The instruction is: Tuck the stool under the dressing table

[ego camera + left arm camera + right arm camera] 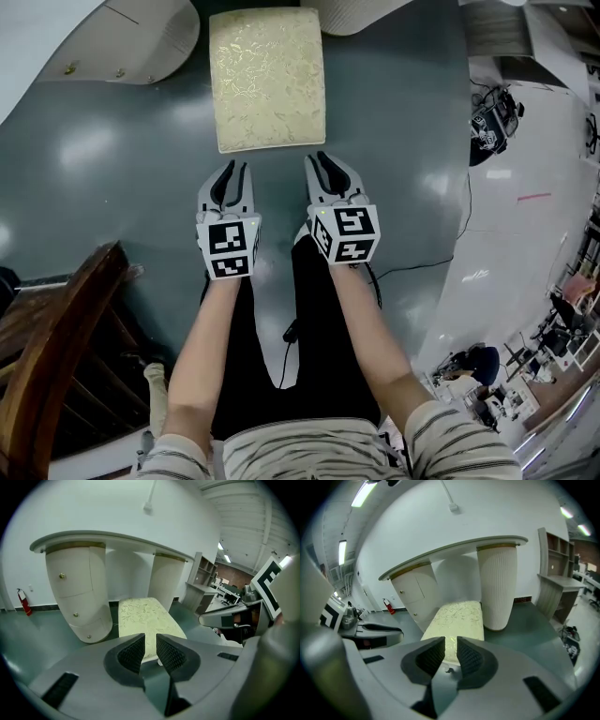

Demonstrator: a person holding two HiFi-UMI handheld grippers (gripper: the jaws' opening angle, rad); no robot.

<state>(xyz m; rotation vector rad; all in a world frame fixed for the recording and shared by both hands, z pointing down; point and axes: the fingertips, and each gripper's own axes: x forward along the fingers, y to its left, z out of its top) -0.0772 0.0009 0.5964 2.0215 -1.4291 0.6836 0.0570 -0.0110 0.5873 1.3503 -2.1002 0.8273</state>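
Observation:
The stool (268, 80) has a pale cream patterned cushion and stands on the dark green floor, its far end between the dressing table's two white pedestals (131, 42). My left gripper (232, 169) and right gripper (321, 159) hover side by side just short of the stool's near edge, apart from it. In the left gripper view the left gripper (150, 641) shows a narrow gap between its jaws, with the stool (143, 618) beyond and the dressing table top (117, 538) above it. The right gripper (451, 644) also stands slightly open and empty, facing the stool (457, 618).
A dark wooden chair (56, 356) stands at the lower left, close to my left arm. A black cable (450, 253) runs over the floor at the right. Beyond it lies lighter floor with equipment (492, 122). A shelf desk (555, 583) stands right of the dressing table.

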